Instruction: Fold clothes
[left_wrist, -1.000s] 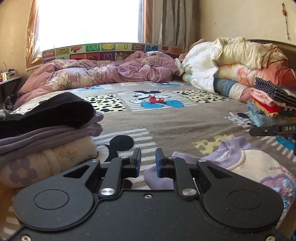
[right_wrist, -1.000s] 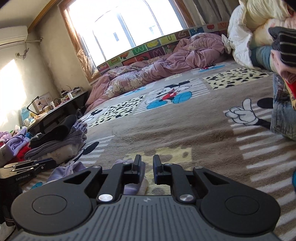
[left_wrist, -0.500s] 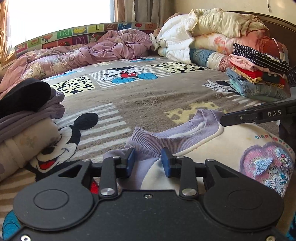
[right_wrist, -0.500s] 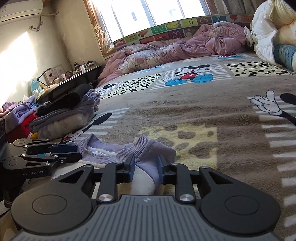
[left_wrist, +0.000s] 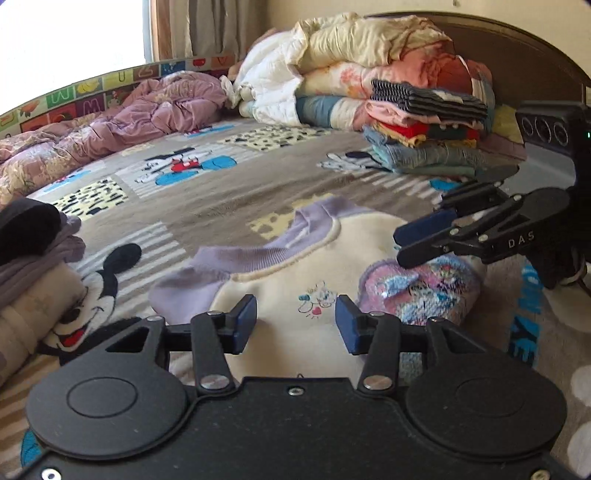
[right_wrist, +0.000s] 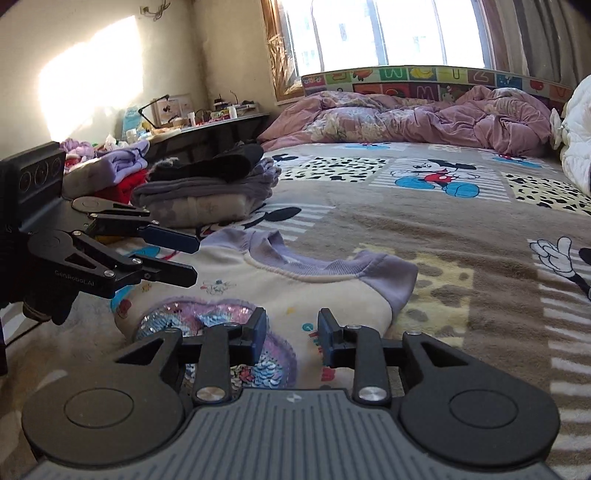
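1. Left tongs (left_wrist: 295, 323) have just been opening, gripping nothing, above the folded cream sweatshirt (left_wrist: 291, 280) on the bed (left_wrist: 221, 206).
2. Right tongs (right_wrist: 291, 332), jaws parted and empty, hover over its sequin heart (right_wrist: 207, 317); the fold looks released to lie flat.

Sweatshirt (left_wrist: 295, 280) on bed (left_wrist: 221, 206), folded stack (left_wrist: 33, 273) left, clothes pile (left_wrist: 424, 125) behind right

1. Sweatshirt (left_wrist: 295, 273): near hem is hiding under the left gripper's body.
2. Sequin heart (right_wrist: 207, 317) is lying partly covered by the right gripper's fingers.
3. Desk clutter (right_wrist: 207, 114), far left: too small to identify.
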